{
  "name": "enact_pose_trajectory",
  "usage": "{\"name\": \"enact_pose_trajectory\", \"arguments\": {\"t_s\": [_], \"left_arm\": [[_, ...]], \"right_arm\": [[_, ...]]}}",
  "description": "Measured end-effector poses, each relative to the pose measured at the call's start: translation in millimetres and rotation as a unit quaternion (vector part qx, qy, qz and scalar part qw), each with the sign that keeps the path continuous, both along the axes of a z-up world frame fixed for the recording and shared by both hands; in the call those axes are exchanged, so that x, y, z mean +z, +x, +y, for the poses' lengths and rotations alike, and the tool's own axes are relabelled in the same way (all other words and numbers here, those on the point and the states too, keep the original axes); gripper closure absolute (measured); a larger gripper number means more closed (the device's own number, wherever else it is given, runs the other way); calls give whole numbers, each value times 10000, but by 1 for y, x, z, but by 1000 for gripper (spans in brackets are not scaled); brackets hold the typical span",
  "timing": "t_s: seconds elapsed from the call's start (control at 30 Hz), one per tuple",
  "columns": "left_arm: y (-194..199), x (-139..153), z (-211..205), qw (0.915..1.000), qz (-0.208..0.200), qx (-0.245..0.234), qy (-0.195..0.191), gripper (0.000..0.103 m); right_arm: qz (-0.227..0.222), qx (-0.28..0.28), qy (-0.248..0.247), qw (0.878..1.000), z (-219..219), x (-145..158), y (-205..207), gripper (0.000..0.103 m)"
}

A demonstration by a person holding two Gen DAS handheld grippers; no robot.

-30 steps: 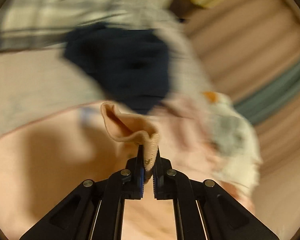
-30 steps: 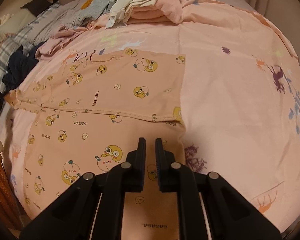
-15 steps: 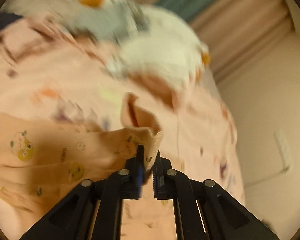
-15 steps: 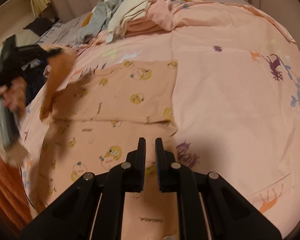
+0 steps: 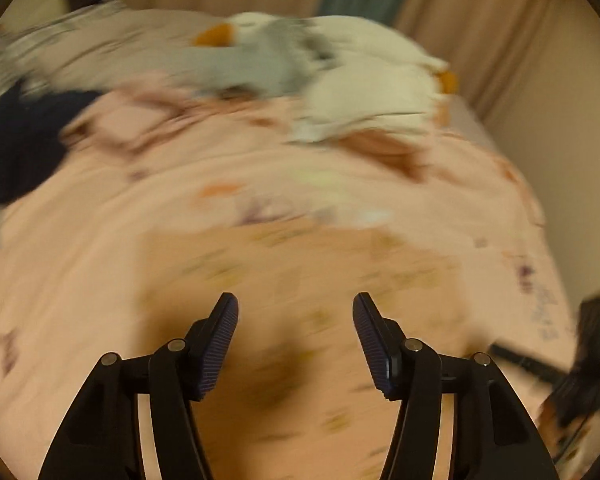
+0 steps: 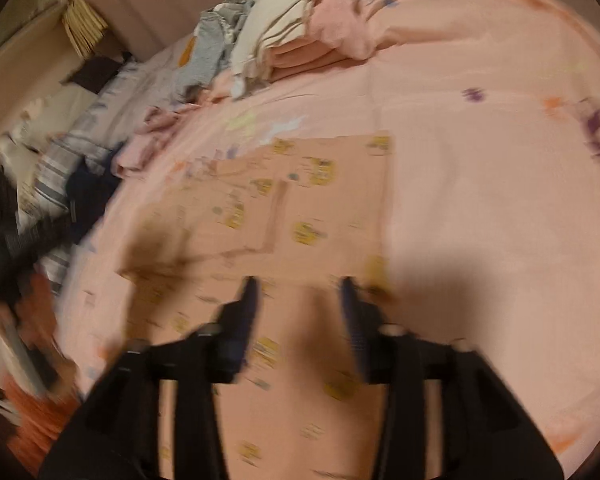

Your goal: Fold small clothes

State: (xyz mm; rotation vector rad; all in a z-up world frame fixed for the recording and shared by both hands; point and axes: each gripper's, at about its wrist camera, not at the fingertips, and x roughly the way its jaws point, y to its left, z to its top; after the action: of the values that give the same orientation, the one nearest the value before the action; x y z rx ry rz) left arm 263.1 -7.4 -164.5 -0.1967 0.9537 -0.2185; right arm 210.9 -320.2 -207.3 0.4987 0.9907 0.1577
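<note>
1. Mostly both views are motion-blurred; any writing on the peach garment [image 6: 300, 216] is unreadable.
2. Left gripper [image 5: 296, 320] gapes wide, holding nothing; right gripper [image 6: 298, 300] is likewise spread and empty.
3. Garment lies flat mid-frame on the pink sheet [image 6: 480, 200].
4. Only the right view shows yellow prints; the clothes pile [image 5: 360, 80] sits at upper centre.

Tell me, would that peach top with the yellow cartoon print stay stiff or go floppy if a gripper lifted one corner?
Probably floppy: the peach top lies flat against the bedspread, with a folded layer on it. It likely weighs little, being thin. It would probably drape, not slip.
</note>
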Motion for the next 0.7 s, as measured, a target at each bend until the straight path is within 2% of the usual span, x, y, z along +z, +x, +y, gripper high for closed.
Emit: {"name": "enact_pose_trajectory", "arguments": {"t_s": [0.07,0.13,0.17,0.2,0.23,0.3,0.33,0.4,0.43,0.47,0.5,0.6,0.7], "left_arm": [[-4,-26,21,9991,288,183,259,46],[-9,-61,44,9974,665,278,-38,50],[-10,-76,51,9955,891,243,-227,59],[-8,-85,51,9942,1011,199,-306,64],[-8,-92,52,9932,1074,184,-398,65],[-8,-98,53,9942,930,218,-503,65],[-7,-96,49,9949,848,184,-506,65],[-1,-93,43,9947,808,120,-624,67],[5,-96,40,9938,861,160,-689,70],[10,-98,37,9935,896,243,-652,79],[14,-99,34,9942,898,342,-482,82],[11,-95,25,9966,745,334,71,87],[7,-97,17,9967,601,354,417,89]], "right_arm": [[139,164,534,9983,10,-13,26,52],[423,150,713,9964,17,-31,54,52],[497,138,690,9963,21,-37,63,52],[586,140,668,9959,25,-45,75,52],[678,141,674,9953,28,-53,84,52],[876,-10,772,9932,31,-68,97,60],[803,-96,911,9925,33,-71,98,65],[630,-29,1125,9916,36,-69,98,93],[568,-62,1161,9916,35,-69,97,94],[443,-123,1127,9926,34,-65,94,94],[272,-177,1064,9938,31,-57,92,95],[-357,-224,986,9942,18,-19,84,95],[-712,-329,693,9945,-1,12,72,95]]}}
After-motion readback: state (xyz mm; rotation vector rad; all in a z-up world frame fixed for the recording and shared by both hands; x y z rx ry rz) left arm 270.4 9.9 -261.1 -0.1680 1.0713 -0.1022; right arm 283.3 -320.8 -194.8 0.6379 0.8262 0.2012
